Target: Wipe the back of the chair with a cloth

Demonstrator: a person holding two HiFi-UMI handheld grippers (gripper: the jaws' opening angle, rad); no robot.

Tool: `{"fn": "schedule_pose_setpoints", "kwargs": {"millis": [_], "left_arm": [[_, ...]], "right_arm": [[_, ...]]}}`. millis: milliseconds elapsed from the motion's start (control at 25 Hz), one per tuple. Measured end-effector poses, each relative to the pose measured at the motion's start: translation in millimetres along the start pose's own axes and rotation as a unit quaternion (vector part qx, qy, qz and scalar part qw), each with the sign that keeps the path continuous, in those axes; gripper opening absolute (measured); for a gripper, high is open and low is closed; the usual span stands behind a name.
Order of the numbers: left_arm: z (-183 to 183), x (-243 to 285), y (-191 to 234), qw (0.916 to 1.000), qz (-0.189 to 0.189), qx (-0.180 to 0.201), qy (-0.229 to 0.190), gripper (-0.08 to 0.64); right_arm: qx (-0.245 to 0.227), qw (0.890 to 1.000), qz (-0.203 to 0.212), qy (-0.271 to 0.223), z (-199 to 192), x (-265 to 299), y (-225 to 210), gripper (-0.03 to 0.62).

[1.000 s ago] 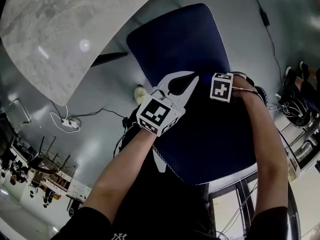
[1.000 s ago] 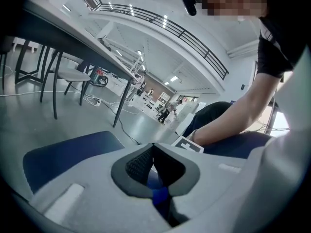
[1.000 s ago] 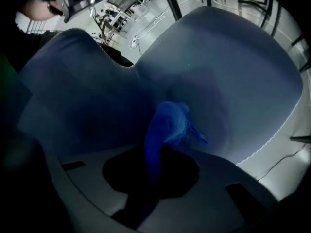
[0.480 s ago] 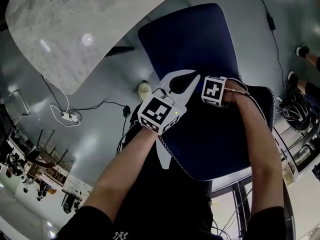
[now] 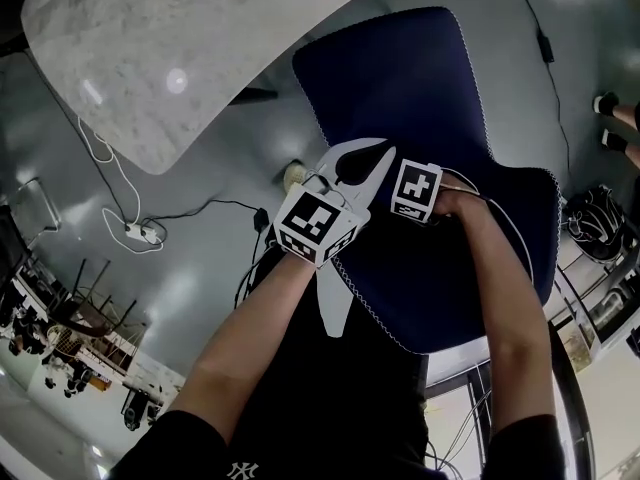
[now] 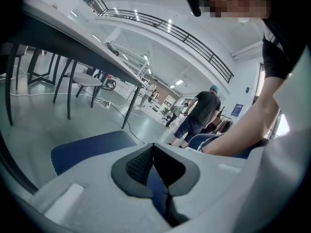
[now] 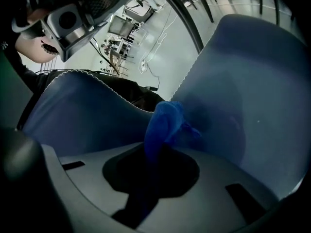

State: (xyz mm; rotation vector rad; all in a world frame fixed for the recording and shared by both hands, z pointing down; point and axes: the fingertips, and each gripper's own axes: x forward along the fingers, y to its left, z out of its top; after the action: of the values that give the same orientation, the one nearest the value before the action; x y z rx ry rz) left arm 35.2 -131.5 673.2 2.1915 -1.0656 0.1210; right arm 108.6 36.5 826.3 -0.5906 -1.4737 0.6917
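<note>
Right gripper view shows the right gripper (image 7: 153, 154) with its jaws clamped on a blue cloth (image 7: 167, 123). The cloth is bunched into a narrow roll whose long axis runs straight ahead out of the jaws. Its free end reaches the blue upholstery directly in front of the jaw tips; contact looks likely, but the dim light does not confirm it. To the left of the jaws lies the chair back (image 7: 77, 120), marked by its white stitched edge (image 7: 114, 93), with the person's dark shirt beyond it. To the right of the jaws lies a second blue panel, judged to be the seat (image 7: 243, 81). The cloth end sits where the two panels meet. The coming stroke turns on one relation: the surface to be wiped lies ahead and to the left of the right jaws, so the roll would have to be dragged sideways, across its own axis, along the back. The left gripper (image 6: 154, 152) has its jaws together with nothing held between them. In the head view it sits just beside the right gripper, on its left, over the same chair. The right gripper is nearer to the work and is the only one carrying the cloth. No container is in view.
</note>
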Motion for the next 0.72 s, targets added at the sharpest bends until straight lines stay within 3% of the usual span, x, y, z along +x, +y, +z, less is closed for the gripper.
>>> {"fn": "schedule_pose_setpoints", "kwargs": {"millis": [280,480,720], "left_arm": [[-4,-16,5,1.0000,0.004,-0.002,-0.006,0.009],[3,-26,6,0.9999,0.005,0.003,-0.010,0.009],[9,-23,-5,0.9998,-0.007,0.003,-0.018,0.009]], "right_arm": [[-0.009,0.998,0.035,-0.047,34,5,30,0.061],[0.003,0.990,0.081,-0.117,63,-10,52,0.060],[0.031,0.994,0.005,-0.109,9,-60,15,0.060]]}}
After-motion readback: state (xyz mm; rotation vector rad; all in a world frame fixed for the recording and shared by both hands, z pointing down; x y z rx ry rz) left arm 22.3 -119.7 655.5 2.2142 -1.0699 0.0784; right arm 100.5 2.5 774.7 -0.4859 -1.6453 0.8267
